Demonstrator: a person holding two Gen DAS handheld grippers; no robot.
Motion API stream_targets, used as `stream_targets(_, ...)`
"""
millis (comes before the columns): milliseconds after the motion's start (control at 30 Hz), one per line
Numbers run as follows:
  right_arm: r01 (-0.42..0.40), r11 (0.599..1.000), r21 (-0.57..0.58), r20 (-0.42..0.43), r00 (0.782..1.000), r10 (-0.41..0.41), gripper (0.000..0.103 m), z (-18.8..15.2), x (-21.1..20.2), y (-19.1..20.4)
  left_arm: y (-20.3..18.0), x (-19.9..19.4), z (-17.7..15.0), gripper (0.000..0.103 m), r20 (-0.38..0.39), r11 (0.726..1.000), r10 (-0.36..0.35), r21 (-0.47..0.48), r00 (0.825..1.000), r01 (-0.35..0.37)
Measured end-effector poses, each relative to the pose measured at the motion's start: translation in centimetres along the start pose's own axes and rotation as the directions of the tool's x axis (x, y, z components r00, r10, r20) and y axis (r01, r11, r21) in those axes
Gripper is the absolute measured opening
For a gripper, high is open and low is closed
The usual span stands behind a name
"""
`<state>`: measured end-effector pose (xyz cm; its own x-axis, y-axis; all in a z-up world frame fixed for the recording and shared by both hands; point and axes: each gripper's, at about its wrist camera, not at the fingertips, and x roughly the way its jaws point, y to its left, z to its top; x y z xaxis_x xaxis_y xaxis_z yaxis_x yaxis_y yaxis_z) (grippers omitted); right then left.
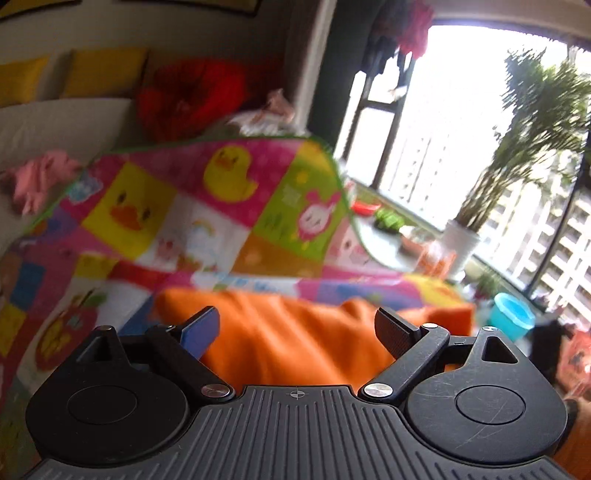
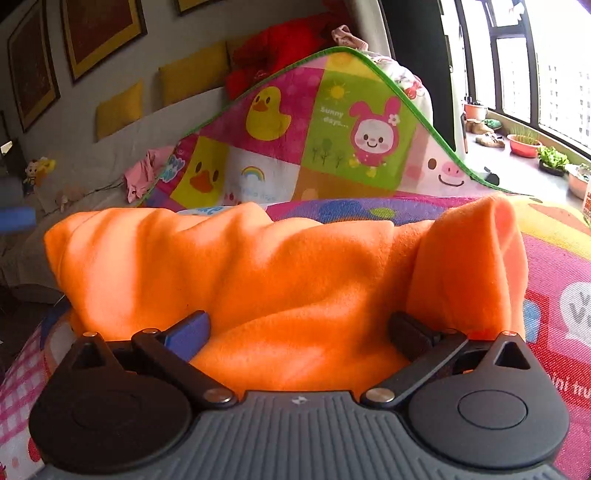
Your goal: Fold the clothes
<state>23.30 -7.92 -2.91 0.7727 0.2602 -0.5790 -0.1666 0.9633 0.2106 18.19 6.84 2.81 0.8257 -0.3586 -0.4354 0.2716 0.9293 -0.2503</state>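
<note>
My right claw (image 2: 297, 330) stood with its jaws spread wide, a blue pad on one finger and a black pad on the other. Orange cloth (image 2: 258, 280) bulged up between the fingers, but the pads did not press on it. That cloth lay crumpled in a long heap on a bright cartoon mat (image 2: 554, 266), with one end standing up in a loose fold at the right of the right wrist view. My left claw (image 1: 295, 328) was also wide, with its jaws apart and nothing gripped between them. In its blurred view the orange cloth (image 1: 280, 332) lay below and just beyond the fingers; I could not tell whether the pads touched it.

Behind the cloth, the mat (image 1: 166, 206) rose in a draped hump edged in green, printed with yellow ducks, a pink bunny and a pig's face. Past it to the left, a small pink garment (image 2: 142, 173) lay on a pale sofa (image 2: 92, 155) with yellow cushions (image 2: 192, 72), and something red (image 2: 280, 44) was piled at the sofa's far end. Framed pictures (image 2: 99, 33) hung on the wall above. Farthest right, tall windows (image 1: 461, 110) glared white, with a potted plant (image 1: 517, 147) and a blue tub (image 1: 513, 319) near them.
</note>
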Motion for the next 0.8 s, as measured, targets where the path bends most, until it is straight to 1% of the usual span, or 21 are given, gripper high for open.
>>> stream_targets(100,-0.024,0.999,-0.034,-0.020,1.000,0.023,0.103,0.0,-0.3,0.0,0.7,4.1,-1.8,0.096,-0.109,1.000,-0.006,-0.014,0.994,0.004)
stream_targets(167,-0.043,0.996,-0.077,-0.027,0.999,0.041,0.103,0.2,-0.2,0.1,1.2,6.9,-3.1,0.096,-0.187,1.000,-0.007,-0.023,0.982,0.002)
stream_targets(233,-0.036,0.993,-0.114,-0.028,0.999,0.033,0.103,-0.1,-0.9,-0.3,1.2,8.3,-4.6,0.096,-0.214,1.000,0.022,-0.004,0.977,-0.023)
stream_targets(267,-0.007,0.990,-0.138,-0.023,1.000,0.004,0.103,-0.2,-1.1,-0.4,1.3,8.9,-5.4,0.096,-0.224,0.999,0.038,0.008,0.974,-0.038)
stream_targets(333,0.045,0.982,-0.185,-0.010,0.999,-0.048,0.103,-0.3,-1.5,-0.6,1.0,9.1,-5.4,0.096,-0.228,0.999,0.036,0.006,0.973,-0.036)
stream_targets(400,0.081,0.974,-0.211,0.006,0.997,-0.082,0.103,-0.2,-1.6,-0.6,0.9,9.1,-5.1,0.097,-0.242,1.000,0.015,-0.013,0.970,-0.019)
stream_targets(467,0.114,0.967,-0.228,0.027,0.994,-0.111,0.103,0.1,-1.9,-0.5,0.7,9.2,-5.0,0.097,-0.248,1.000,0.020,0.000,0.969,-0.021)
stream_targets(567,0.108,0.975,-0.196,0.120,0.989,-0.086,0.103,0.9,-4.2,0.0,0.8,9.0,-5.0,0.097,-0.246,1.000,0.023,0.004,0.969,-0.023)
stream_targets(633,0.150,0.971,-0.184,0.183,0.976,-0.116,0.103,1.3,-5.3,0.3,1.0,9.0,-4.9,0.098,-0.244,1.000,0.018,-0.003,0.970,-0.019)
stream_targets(700,0.184,0.967,-0.178,0.178,0.972,-0.152,0.103,1.4,-5.2,0.2,1.1,8.9,-4.9,0.098,-0.241,1.000,0.015,-0.009,0.970,-0.018)
stream_targets(767,0.206,0.960,-0.190,0.088,0.977,-0.192,0.103,0.7,-3.6,-0.3,1.2,8.8,-4.9,0.098,-0.238,1.000,0.014,-0.010,0.971,-0.016)
stream_targets(800,0.216,0.955,-0.203,0.042,0.976,-0.212,0.103,0.0,-2.6,-0.5,1.2,8.8,-4.9,0.098,-0.237,1.000,0.012,-0.010,0.971,-0.014)
